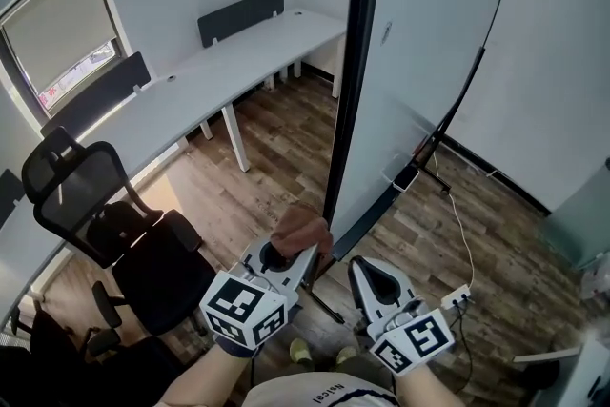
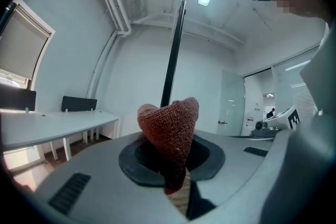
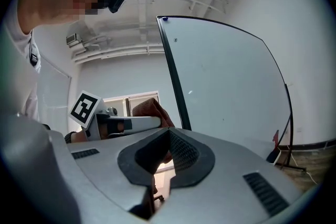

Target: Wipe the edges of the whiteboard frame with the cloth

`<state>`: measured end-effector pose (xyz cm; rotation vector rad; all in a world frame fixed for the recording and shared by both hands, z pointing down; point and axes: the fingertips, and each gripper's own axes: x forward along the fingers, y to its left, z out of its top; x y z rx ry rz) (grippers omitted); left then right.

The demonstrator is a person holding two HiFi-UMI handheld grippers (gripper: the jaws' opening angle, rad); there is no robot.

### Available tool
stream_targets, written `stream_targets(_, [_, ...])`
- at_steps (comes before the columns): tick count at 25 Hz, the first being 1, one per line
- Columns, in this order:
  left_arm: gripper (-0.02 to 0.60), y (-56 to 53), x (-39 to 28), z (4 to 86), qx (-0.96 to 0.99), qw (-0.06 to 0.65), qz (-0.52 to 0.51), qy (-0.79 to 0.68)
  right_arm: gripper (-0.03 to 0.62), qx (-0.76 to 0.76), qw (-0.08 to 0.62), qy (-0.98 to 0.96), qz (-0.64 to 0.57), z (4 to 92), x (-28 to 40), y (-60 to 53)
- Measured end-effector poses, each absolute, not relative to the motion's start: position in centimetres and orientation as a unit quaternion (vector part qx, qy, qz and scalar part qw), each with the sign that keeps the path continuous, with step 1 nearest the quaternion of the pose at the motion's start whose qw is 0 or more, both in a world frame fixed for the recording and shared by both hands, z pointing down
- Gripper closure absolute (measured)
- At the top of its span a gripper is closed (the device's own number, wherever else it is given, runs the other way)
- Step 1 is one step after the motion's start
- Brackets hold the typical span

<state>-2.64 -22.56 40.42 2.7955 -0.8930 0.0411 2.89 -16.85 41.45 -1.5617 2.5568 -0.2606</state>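
In the head view, low in the centre of the frame, the left gripper (image 1: 286,260) pinches one reddish-brown cloth (image 1: 301,229) at its tip. The bunched cloth sits against the lower part of the black whiteboard frame (image 1: 348,71), which rises to the top centre. The right gripper (image 1: 375,283) hangs just right of it, apart from the single whiteboard. In the left gripper view, the left gripper (image 2: 169,162) has its jaws clamped on the cloth (image 2: 170,126). The cloth is a coarse knit, folded into a blunt point, and stands up at centre in front of the thin dark frame (image 2: 174,52). In the right gripper view, the right gripper (image 3: 168,136) seems closed with its pads meeting, holding nothing. The cloth (image 3: 151,109) shows beyond it at left centre, beside the frame (image 3: 173,76).
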Motion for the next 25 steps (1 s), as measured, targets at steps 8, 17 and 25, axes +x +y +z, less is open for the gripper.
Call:
stream_targets(8, [0.512,-25.3,0.4,39.9,0.951,0.100,0.008,-0.293,0.589,-0.514,0.082,0.849,-0.086,40.7,5.3,-19.7])
stream_targets(17, [0.511,-26.4,1.4,38.5,0.945,0.081,0.035,-0.314,0.591,-0.468,0.099,0.875,-0.071,38.2,7.6,-22.3])
stream_targets(25, [0.511,-26.3,1.3,34.1,0.947,0.047,0.021,-0.316,0.589,-0.428,0.119,0.894,-0.058,35.4,7.5,-23.6])
